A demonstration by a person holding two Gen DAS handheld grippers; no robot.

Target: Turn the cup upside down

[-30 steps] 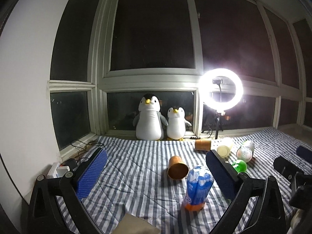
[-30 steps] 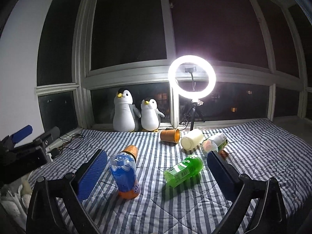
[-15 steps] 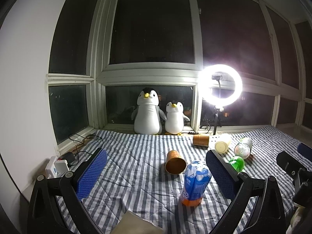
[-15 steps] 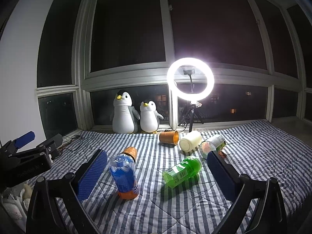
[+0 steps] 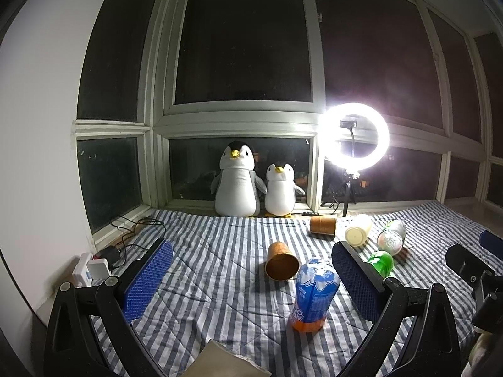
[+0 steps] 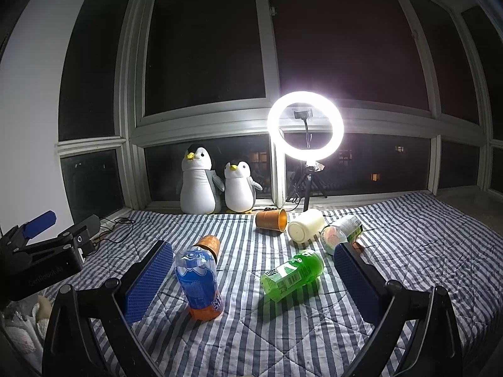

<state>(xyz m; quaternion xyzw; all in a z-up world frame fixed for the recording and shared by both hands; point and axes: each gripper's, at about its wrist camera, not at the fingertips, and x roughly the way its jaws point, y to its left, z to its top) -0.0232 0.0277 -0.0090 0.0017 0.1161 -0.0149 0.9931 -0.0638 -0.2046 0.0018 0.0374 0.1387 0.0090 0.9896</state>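
Observation:
A brown paper cup lies on its side on the striped blanket, mouth toward me; in the right wrist view it is partly hidden behind the blue bottle. A second brown cup lies on its side farther back near the ring light. My left gripper is open and empty, short of the near cup. My right gripper is open and empty, above the blanket. Each gripper also shows at the edge of the other's view.
A blue-and-orange bottle stands cap-down in front. A green bottle, a cream container and a clear bottle lie on the blanket. Two plush penguins, a ring light and cables are at the back.
The left wrist view has tilted and shifted a little, so the cups and bottles sit slightly lower and nearer. The right view barely changes. Both grippers stay open.

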